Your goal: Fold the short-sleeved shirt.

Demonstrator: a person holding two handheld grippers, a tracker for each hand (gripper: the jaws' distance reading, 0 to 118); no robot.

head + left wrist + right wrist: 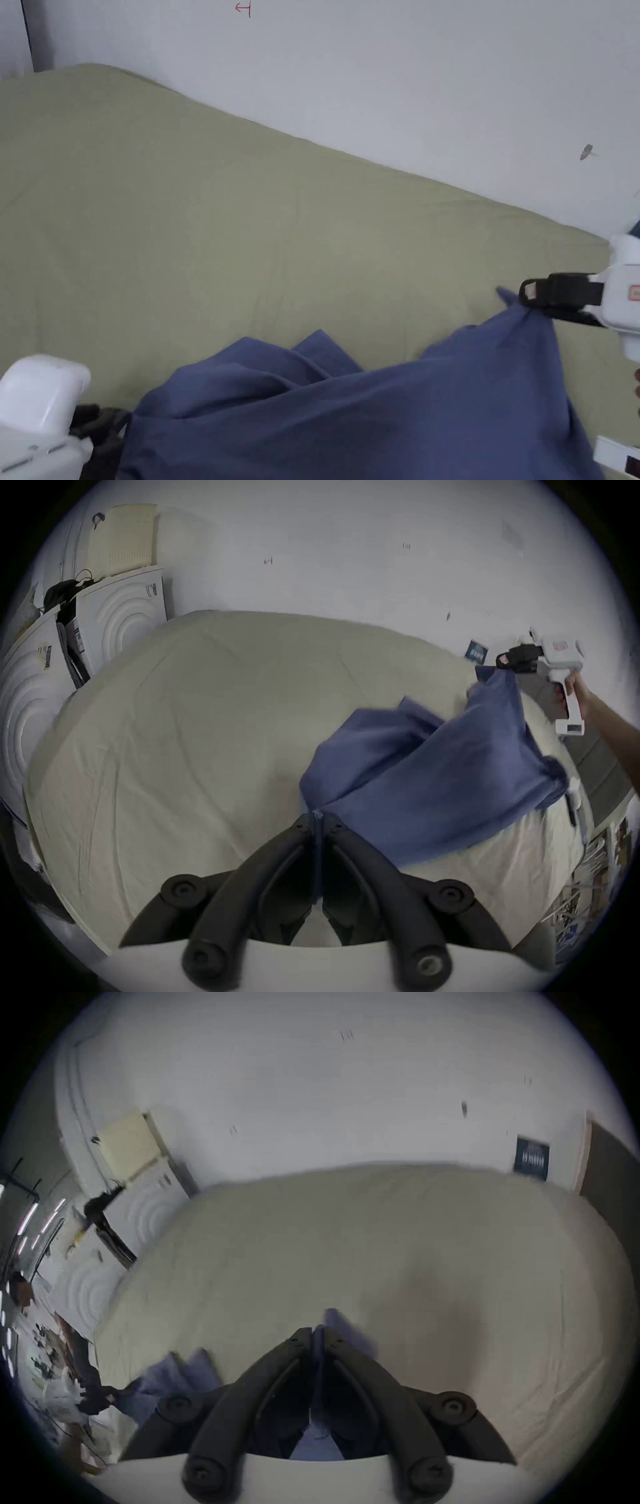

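both grippers pinch blue shirt edges, jaws closed on cloth. right gripper high, left gripper low near bed front, so shirt hangs stretched between them above sheet. likely spreading it flat before first fold.

We see a plain room set up around a bed, most likely a spare bedroom or storeroom. The bed wears a pale green fitted sheet and stands against a bare white wall. Beside it, white moulded foam packing panels lean upright, a yellowish foam pad above them, with clutter at the room's edge.
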